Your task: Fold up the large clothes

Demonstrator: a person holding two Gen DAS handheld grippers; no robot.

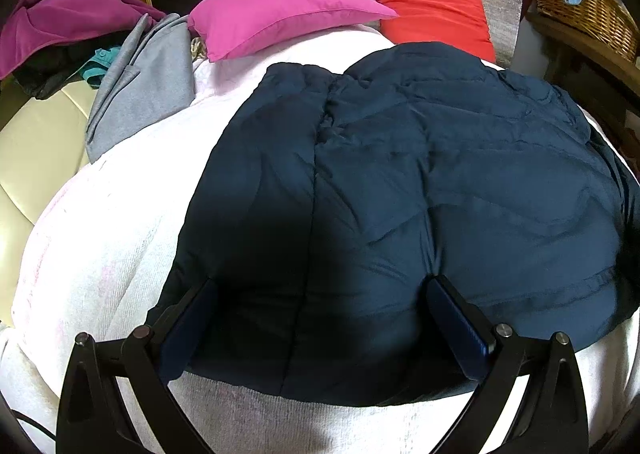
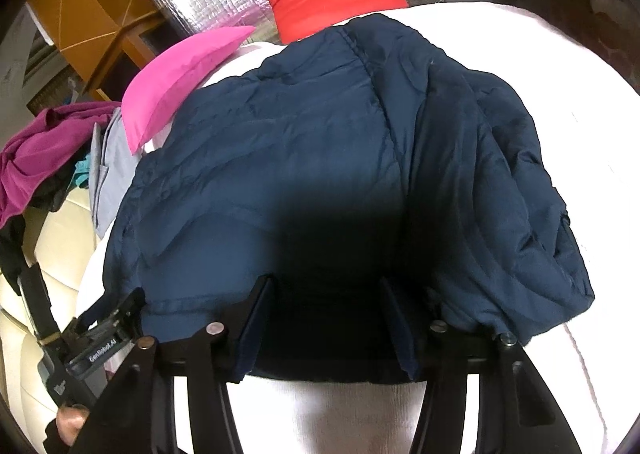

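Both the left gripper (image 1: pixel 320 318) and right gripper (image 2: pixel 326 314) stood with jaws spread over the near hem of the navy puffer jacket (image 1: pixel 420 174), gripping nothing I could confirm, the jacket lying partly folded, sides turned in, on the white bedcover (image 1: pixel 100 254), its lengthwise fold apparently left.

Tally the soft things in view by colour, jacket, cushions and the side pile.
Navy: 1, jacket
Pink: 1, cushion
Red: 1, cushion
Grey: 1, garment
Purple: 1, garment
Total: 5
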